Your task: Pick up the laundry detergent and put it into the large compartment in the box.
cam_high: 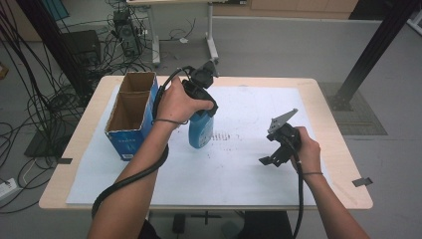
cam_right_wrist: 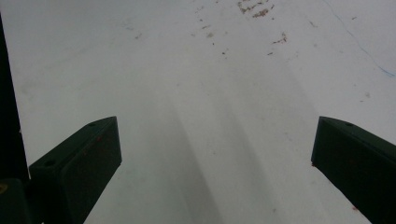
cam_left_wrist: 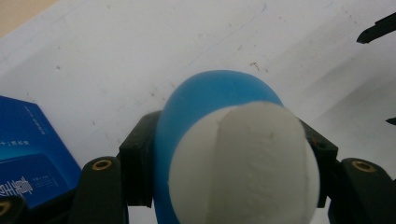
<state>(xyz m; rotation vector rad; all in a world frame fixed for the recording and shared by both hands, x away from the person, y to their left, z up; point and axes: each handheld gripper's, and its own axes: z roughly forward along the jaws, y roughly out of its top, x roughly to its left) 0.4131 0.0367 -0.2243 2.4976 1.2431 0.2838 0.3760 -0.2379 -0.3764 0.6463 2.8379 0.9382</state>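
Far left on the table sits the box point(cam_high: 130, 115); just right of it my left gripper point(cam_high: 201, 102) clamps the upright blue bottle point(cam_high: 201, 130) from above. Well right, my right gripper point(cam_high: 276, 149) hangs open, empty.

My left gripper point(cam_high: 201, 107) is a black moulded plastic tool with a thick black cable looping from it along my bare forearm. Seen from its own camera, its two black jaws are blocky, each with a brass-coloured screw head. My right gripper point(cam_high: 275, 155) is black too, topped by a grey three-cornered plate and trailing a thinner black cable. A thin band circles each wrist.
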